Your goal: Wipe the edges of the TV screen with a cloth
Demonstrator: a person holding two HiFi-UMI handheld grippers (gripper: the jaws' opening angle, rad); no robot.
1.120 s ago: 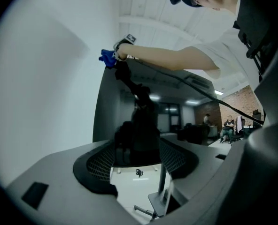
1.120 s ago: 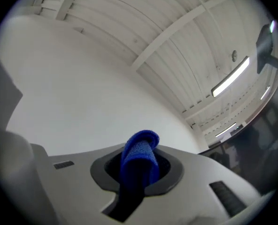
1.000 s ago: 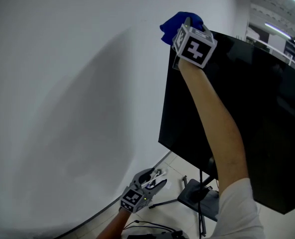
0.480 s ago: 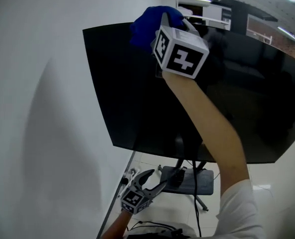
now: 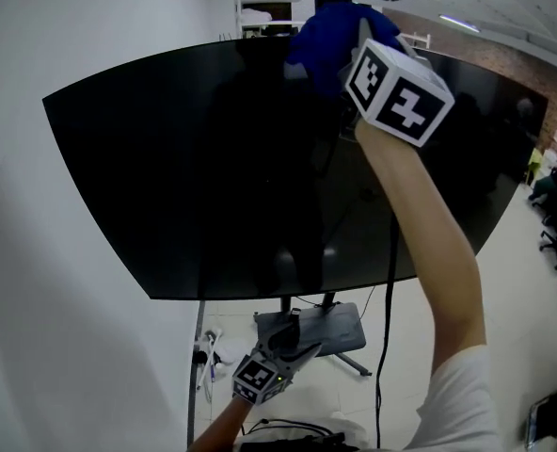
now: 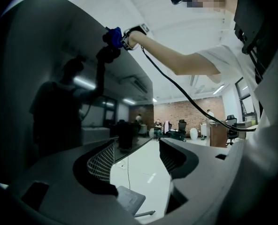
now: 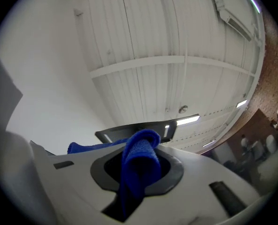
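Closest in, the left hand-held gripper [image 5: 293,345] hangs low by the person's side. Its own view shows the jaws apart with nothing between them, just floor [image 5: 420,337] past the gap. My read is it's parked down there on purpose, since wiping only needs one side.

Then the right arm [image 5: 429,252] goes straight up, with a cable [image 5: 389,281] trailing down along it. At the top is the right hand-held gripper [image 5: 354,36], jaws clamped tight on a blue cloth [image 5: 321,40]. In its own view the cloth folds over between the jaws, with a wad sticking out front. That makes sense to me, because you want soft fabric meeting the panel, not hard plastic.

The cloth sits up at the top edge of the TV screen [image 5: 213,177], roughly mid-span, and looks pressed onto it. I can't swear to the contact from here. The arm is fully stretched because that edge is the highest part.

Further back, the TV's stand base [image 5: 316,328] rests on the floor, with a white wall [image 5: 34,45] off to the left.
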